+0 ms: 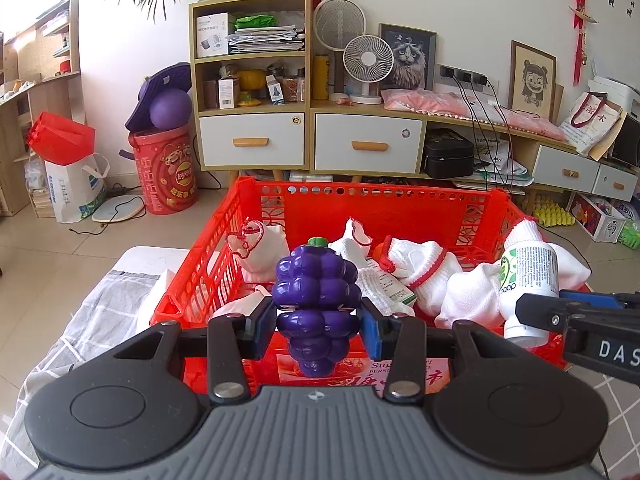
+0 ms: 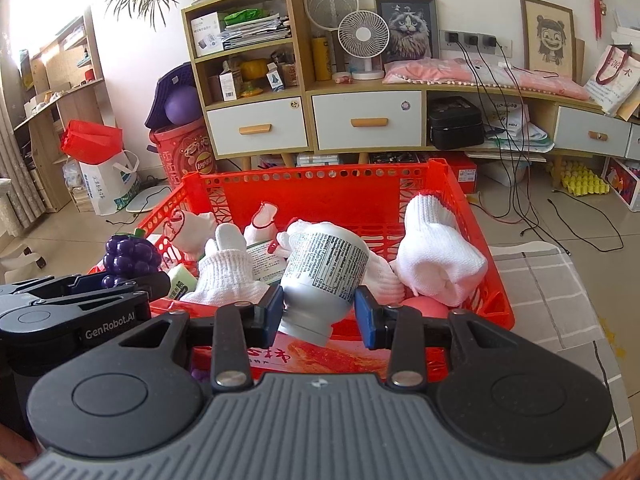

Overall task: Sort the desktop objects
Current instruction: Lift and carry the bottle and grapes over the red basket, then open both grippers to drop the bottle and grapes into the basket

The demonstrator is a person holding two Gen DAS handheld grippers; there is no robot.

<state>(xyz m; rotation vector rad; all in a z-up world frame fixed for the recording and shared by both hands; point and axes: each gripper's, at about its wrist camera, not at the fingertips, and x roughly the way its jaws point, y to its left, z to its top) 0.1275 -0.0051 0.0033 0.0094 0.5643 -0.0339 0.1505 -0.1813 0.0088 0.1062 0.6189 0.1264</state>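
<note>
- My left gripper [image 1: 319, 316] is clamped on the purple toy grapes [image 1: 316, 300], blue pads pressed against both sides of the bunch, its green stem pointing up.
- I hold the grapes just at the near wall of the red basket [image 1: 400, 208], above its front edge.
- My right gripper [image 2: 319, 312] is closed on a white bottle [image 2: 320, 276], squeezed near its cap end, printed label facing me and the bottle leaning away over the basket.
- From the left wrist view the same bottle [image 1: 528, 280] shows at the right, a green logo on its label.
- Inside the basket I see several white gloves [image 2: 436, 256] with red cuffs heaped together, and a small green-and-white box [image 1: 390, 286] among them.
- The basket sits on a grey checked cloth [image 2: 548, 280].
- A pink ball [image 2: 426, 306] peeks from under the gloves near the front right corner.
</note>
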